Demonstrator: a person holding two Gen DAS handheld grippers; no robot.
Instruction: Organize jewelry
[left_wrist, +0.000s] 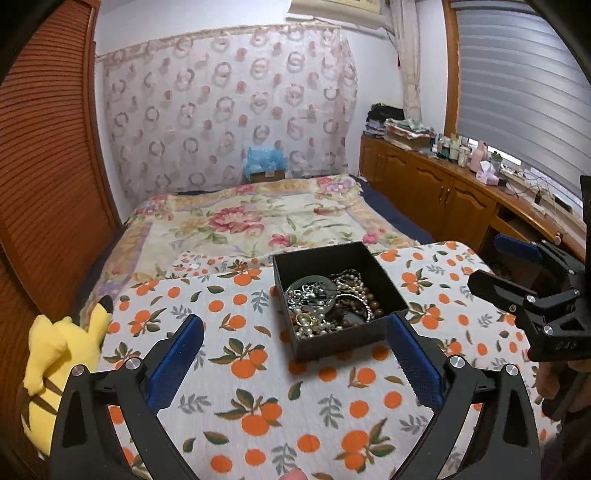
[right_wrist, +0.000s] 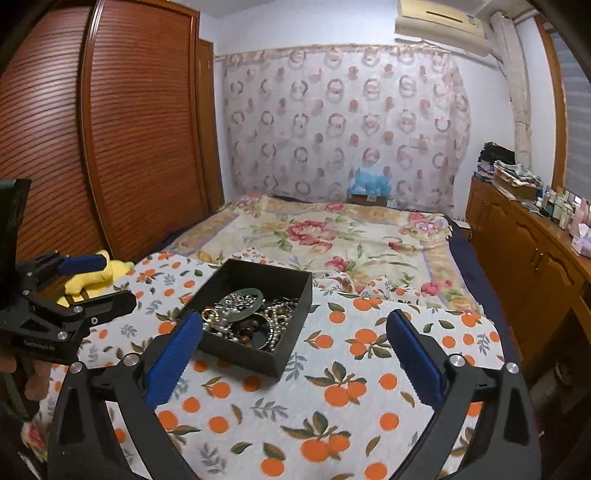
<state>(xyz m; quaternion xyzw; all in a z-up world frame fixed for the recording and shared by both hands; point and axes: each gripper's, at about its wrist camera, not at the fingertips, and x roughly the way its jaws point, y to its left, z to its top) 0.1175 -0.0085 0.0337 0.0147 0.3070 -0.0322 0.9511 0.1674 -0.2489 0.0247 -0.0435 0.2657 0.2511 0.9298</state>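
Your tangled jewelry (left_wrist: 328, 306) fills the black box (left_wrist: 343, 341) mid-table on the orange-print cloth (left_wrist: 258, 406). Left gripper (left_wrist: 295, 354) and right gripper (right_wrist: 295, 354) both gape wide, empty; pluck one strand and the knot may drag the box.

Black tongs (left_wrist: 295, 354), blue ribbed pads (left_wrist: 176, 360), silver screws.

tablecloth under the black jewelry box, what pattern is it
White cloth printed with oranges and green leaves, clearest in the left wrist view.
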